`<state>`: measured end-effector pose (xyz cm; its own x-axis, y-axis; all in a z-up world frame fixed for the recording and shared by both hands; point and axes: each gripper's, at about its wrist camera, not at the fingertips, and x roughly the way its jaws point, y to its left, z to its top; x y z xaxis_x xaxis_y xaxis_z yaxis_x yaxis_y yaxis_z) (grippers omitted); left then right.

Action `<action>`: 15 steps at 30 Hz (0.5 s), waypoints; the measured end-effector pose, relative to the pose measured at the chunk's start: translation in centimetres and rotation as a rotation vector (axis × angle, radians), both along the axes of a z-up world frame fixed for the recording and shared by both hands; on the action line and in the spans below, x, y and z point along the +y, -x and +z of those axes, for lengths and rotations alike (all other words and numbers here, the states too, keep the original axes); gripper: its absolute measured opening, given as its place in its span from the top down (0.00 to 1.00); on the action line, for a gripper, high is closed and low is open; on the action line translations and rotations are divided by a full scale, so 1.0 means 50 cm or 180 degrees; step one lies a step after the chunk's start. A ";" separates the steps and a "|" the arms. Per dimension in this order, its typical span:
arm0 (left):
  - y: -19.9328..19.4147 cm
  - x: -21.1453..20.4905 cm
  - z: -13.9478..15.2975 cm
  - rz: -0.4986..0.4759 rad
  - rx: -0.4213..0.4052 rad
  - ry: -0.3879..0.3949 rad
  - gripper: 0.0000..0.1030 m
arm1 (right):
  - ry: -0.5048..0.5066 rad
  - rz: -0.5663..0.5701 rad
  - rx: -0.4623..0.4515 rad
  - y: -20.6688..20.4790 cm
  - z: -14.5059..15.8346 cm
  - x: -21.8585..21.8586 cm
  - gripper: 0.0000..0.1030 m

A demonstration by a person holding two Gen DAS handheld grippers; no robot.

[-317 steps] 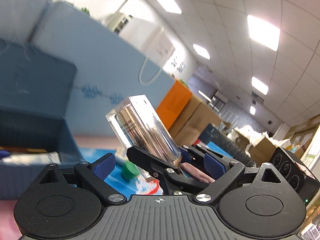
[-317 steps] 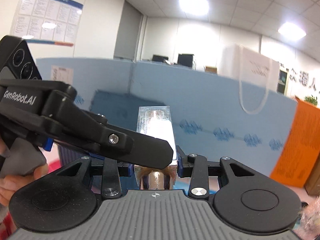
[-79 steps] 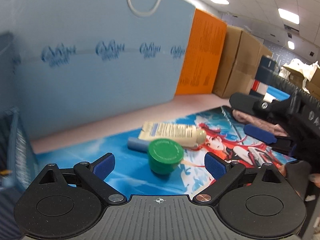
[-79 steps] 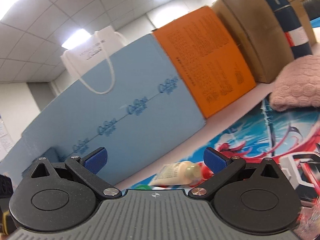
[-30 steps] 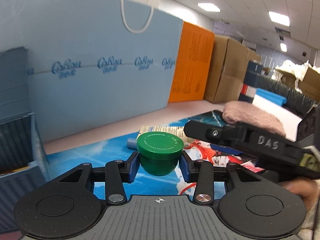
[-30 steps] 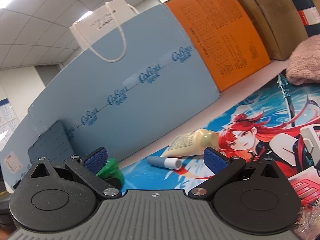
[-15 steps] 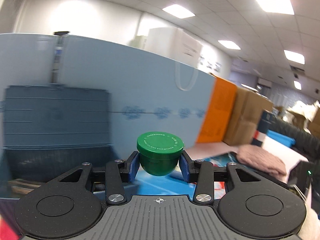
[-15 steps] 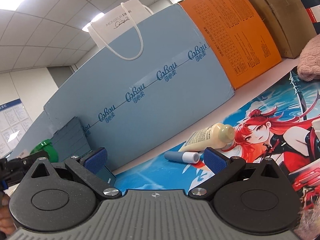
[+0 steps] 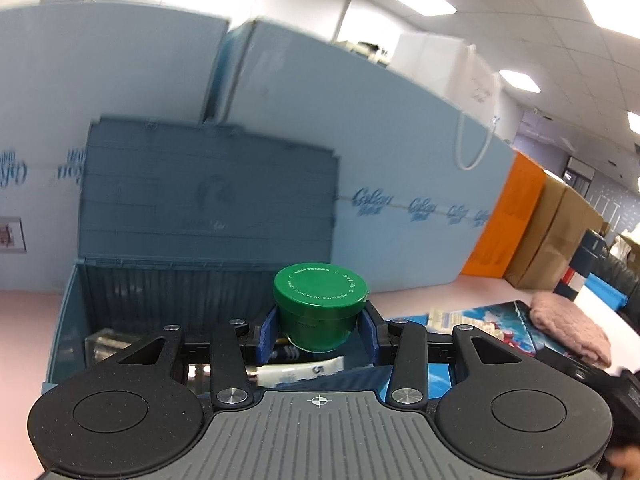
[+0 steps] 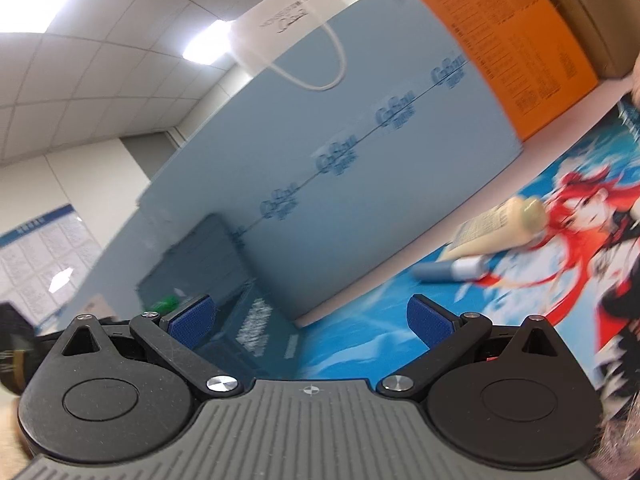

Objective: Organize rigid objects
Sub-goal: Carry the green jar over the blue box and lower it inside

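Under a panelled office ceiling, pale blue foam boards point(image 9: 400, 152) back the pink surface point(image 9: 432, 292), where the open blue storage box point(image 9: 200, 208) sits just beyond the left claw point(image 9: 320, 330) clamped on the upright green jar point(image 9: 320, 304), while the right claw point(image 10: 312, 318) gapes empty.

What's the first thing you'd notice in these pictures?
A bright green jar pinched in the left gripper, right in front of an open blue box. In the right view, the right gripper stands open and empty, with a cream tube lying on a colourful cartoon mat.
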<state>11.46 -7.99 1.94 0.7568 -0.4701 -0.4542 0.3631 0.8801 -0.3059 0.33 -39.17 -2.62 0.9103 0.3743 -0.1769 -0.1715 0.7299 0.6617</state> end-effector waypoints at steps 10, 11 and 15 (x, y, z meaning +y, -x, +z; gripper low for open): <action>-0.076 -0.014 -0.032 0.0056 0.0468 -0.0189 0.61 | 0.0070 0.0106 0.0066 -0.002 -0.009 0.024 0.00; -0.082 -0.021 -0.033 0.0075 0.0491 -0.0257 0.61 | 0.0068 0.0107 0.0083 -0.001 -0.011 0.023 0.00; -0.104 -0.043 -0.045 0.0142 0.0609 -0.0441 0.61 | 0.0056 0.0129 0.0122 -0.002 -0.017 0.022 0.00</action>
<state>16.68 -10.16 -0.32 0.6694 -0.3612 -0.6492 0.2698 0.9324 -0.2406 0.42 -38.05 -3.46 0.8869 0.4072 -0.2182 -0.1759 0.7344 0.6555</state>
